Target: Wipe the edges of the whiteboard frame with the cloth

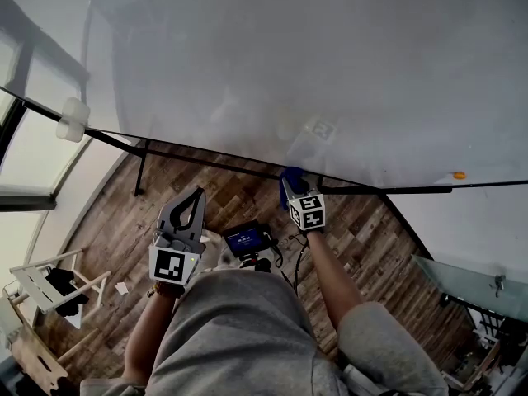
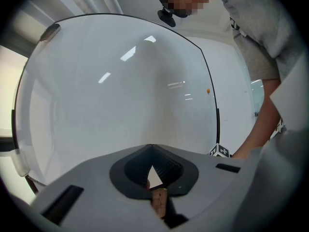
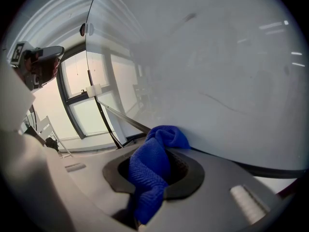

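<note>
R tongs (image 1: 289, 190) clamped on blue cloth (image 3: 150, 170), pressed to whiteboard (image 1: 313, 64) bottom frame (image 1: 206, 164), mid-picture. L tongs (image 1: 196, 196) closed, empty, lower left.

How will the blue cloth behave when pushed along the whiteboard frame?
Probably floppy: the blue cloth bunches and droops between the jaws. Its ribbed weave likely grips rather than slides. It looks thin and light, so it should mould to the whiteboard frame.
</note>
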A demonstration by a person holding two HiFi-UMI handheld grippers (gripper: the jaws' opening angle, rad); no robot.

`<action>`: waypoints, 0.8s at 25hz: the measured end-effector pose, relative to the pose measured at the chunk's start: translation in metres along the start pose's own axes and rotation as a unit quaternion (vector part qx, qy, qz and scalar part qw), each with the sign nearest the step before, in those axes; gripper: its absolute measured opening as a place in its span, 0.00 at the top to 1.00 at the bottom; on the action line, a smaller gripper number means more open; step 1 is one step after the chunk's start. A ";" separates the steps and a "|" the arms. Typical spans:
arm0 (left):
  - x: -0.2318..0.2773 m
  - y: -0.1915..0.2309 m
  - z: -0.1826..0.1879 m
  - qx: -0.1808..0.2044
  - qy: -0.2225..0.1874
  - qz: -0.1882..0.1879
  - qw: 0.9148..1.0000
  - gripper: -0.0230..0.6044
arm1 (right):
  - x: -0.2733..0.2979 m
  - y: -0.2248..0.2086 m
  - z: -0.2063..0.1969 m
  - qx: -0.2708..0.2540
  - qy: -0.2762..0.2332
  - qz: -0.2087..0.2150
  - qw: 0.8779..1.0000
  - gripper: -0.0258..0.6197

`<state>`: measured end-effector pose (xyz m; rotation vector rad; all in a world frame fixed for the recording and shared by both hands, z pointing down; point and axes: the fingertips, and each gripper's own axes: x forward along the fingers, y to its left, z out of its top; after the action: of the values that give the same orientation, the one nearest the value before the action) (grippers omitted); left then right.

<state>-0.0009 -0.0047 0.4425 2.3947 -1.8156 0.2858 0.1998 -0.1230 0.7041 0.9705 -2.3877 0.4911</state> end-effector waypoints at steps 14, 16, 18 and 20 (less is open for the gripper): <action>0.003 0.017 0.008 -0.002 -0.016 0.003 1.000 0.95 | 0.007 0.009 0.003 0.007 0.008 -0.005 1.000 0.82; 0.001 0.022 0.010 -0.004 -0.019 0.007 1.000 0.95 | 0.009 0.014 0.005 0.007 0.009 -0.001 1.000 0.82; 0.000 0.028 0.010 -0.005 -0.020 0.010 1.000 0.95 | 0.014 0.021 0.007 0.005 0.011 0.005 1.000 0.82; 0.000 0.035 0.011 0.002 -0.028 0.012 1.000 0.95 | 0.020 0.027 0.009 0.004 0.012 0.009 1.000 0.82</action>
<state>-0.0337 -0.0170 0.4309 2.4088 -1.8709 0.2271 0.1649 -0.1195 0.7051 0.9428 -2.3763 0.5170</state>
